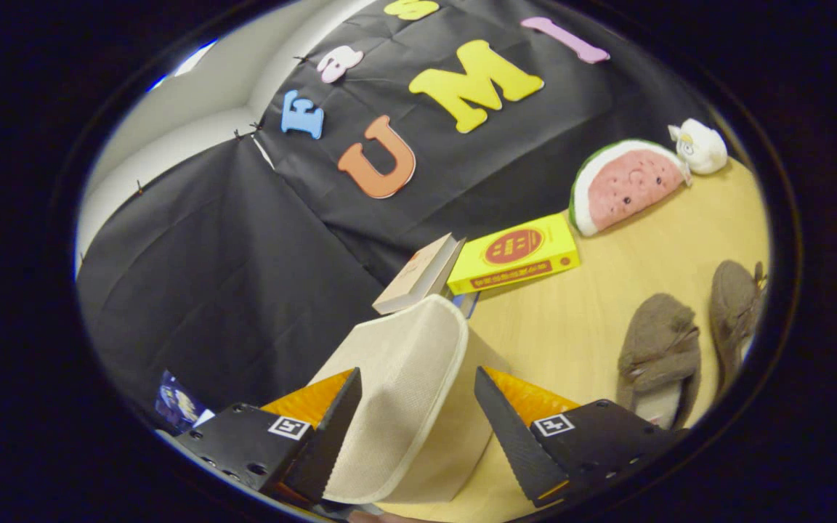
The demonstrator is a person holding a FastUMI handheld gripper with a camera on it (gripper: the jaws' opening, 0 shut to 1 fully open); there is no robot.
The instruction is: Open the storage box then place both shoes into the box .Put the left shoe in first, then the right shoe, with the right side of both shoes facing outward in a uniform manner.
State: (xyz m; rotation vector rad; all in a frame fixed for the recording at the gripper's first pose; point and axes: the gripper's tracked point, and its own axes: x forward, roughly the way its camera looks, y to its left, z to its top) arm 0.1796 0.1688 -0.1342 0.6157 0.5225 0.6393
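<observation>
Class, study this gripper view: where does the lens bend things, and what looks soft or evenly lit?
Gripper view: fisheye curves the table and tilts the scene; the beige storage-box lid between the open gripper fingers is sharp; lighting is even, shadows faint; the two brown shoes look slightly soft.

Two shoes (660,349) (734,309), one storage box (404,407), two plush toys (625,185) (698,145).

Handheld tongs (417,407) with two wedge-shaped fingers

Each finger sits on a block bearing a square printed marker and small screws; ribbed inner faces, standing apart.
</observation>
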